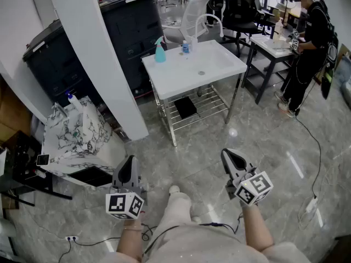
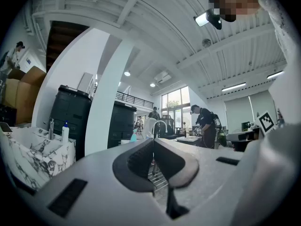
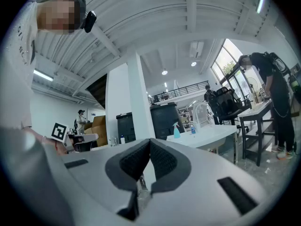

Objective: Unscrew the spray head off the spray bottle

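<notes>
A teal spray bottle point(image 1: 159, 51) with a light spray head stands upright on the far left corner of the white sink table point(image 1: 181, 78), well ahead of me. It also shows small in the right gripper view as the spray bottle point(image 3: 176, 131) and, tinier, in the left gripper view as the spray bottle point(image 2: 134, 136). My left gripper point(image 1: 129, 168) is held low at the left, jaws shut and empty. My right gripper point(image 1: 231, 159) is at the right, also shut with nothing between its pads. Both point level toward the table, far from the bottle.
A small blue-capped bottle point(image 1: 185, 46) and a curved faucet point(image 1: 211, 21) stand on the sink table. A white pillar point(image 1: 96, 53) rises at left, with a marble-patterned counter point(image 1: 74, 138) beside it. A person point(image 1: 307, 43) works at a table at the right. Cables lie on the floor.
</notes>
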### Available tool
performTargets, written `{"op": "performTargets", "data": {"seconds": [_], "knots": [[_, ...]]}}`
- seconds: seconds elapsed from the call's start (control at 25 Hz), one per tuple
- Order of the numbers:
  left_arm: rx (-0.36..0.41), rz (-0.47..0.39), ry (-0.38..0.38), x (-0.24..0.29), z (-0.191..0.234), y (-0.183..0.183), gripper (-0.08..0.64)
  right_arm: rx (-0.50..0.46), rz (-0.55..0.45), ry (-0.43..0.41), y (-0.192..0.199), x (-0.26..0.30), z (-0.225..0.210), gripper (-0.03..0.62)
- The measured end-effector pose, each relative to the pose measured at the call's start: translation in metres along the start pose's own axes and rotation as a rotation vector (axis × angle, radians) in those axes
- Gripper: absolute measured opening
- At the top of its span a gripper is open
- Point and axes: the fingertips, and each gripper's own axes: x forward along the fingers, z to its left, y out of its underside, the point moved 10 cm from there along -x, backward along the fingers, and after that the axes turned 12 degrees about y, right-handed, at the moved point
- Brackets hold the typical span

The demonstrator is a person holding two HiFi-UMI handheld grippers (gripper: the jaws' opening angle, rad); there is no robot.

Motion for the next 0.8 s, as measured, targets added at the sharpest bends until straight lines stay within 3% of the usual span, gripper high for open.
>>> {"op": "performTargets", "data": {"seconds": [0.28, 0.8], "knots": [[0.02, 0.018, 0.013, 0.036, 0.014, 0.007, 0.005, 0.0, 0.004, 0.01, 0.005, 0.036, -0.019, 0.005], [-0.016, 0.062, 0.045, 0.142, 0.063, 0.012, 0.005, 0.01, 0.058, 0.051, 0.0, 0.126, -0.066, 0.006]]}}
